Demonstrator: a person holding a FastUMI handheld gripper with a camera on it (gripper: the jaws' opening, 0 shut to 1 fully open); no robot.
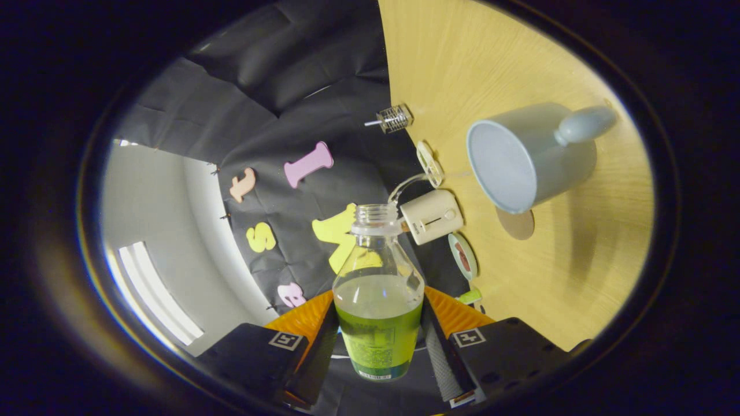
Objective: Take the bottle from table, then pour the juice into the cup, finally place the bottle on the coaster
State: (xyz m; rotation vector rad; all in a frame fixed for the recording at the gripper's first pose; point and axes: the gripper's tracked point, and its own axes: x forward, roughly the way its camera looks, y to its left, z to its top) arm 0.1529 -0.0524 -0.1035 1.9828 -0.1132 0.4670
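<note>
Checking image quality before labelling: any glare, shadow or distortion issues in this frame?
Gripper view: strong fisheye bending of the table edge; whole scene rolled sideways; bottle sharp between the tool fingers; cup casts a soft shadow; bright window glare beyond the booth cloth.

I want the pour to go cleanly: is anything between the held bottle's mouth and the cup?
Nothing visible. The tool is shut on the clear plastic juice bottle; its open neck faces the grey mug across bare wooden table. The cream box sits beside that path.

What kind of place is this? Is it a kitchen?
Probably not: it looks like a test booth. A wooden table holds a cup, black cloth hangs behind, and the claw grips a juice bottle.
</note>
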